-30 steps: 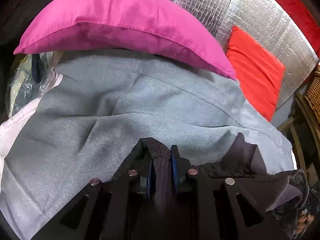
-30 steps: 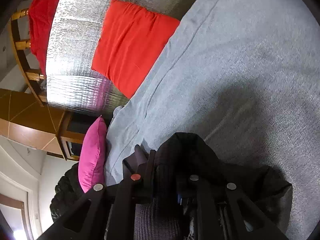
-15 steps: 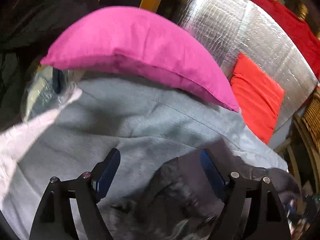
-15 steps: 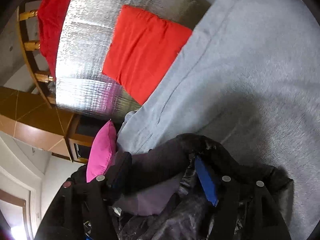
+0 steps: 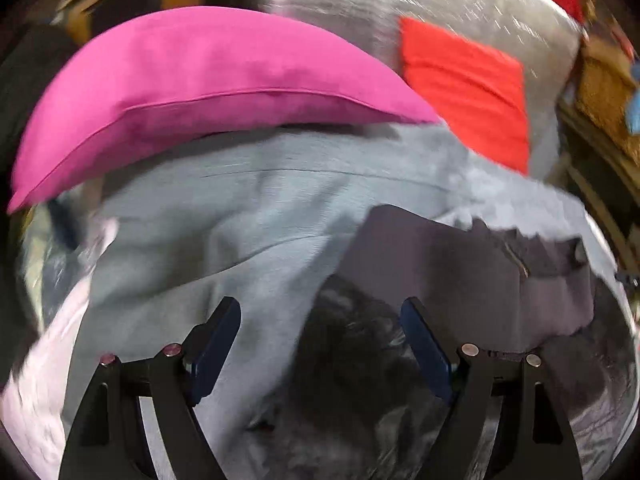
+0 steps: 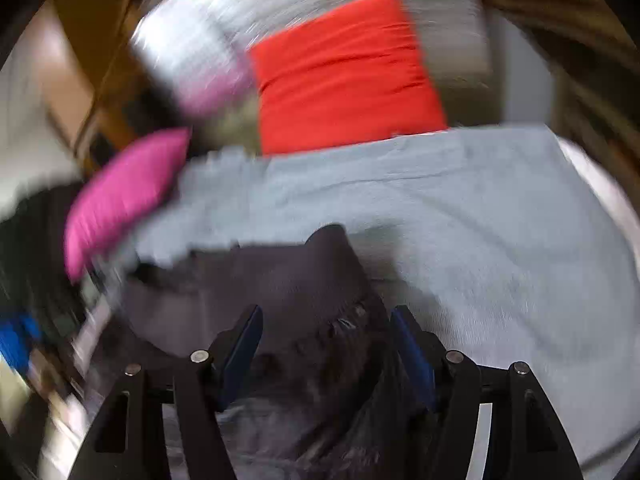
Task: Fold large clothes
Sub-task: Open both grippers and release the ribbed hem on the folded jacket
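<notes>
Both claws released dark garment; it lies on grey sheet.

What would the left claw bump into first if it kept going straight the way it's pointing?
Most likely the dark garment lying right between and ahead of the open left claw, with the grey blanket under it and the pink cushion farther back. The picture is blurry, so depth is a guess.

Both wrist views: close, downward, overlapping.
</notes>
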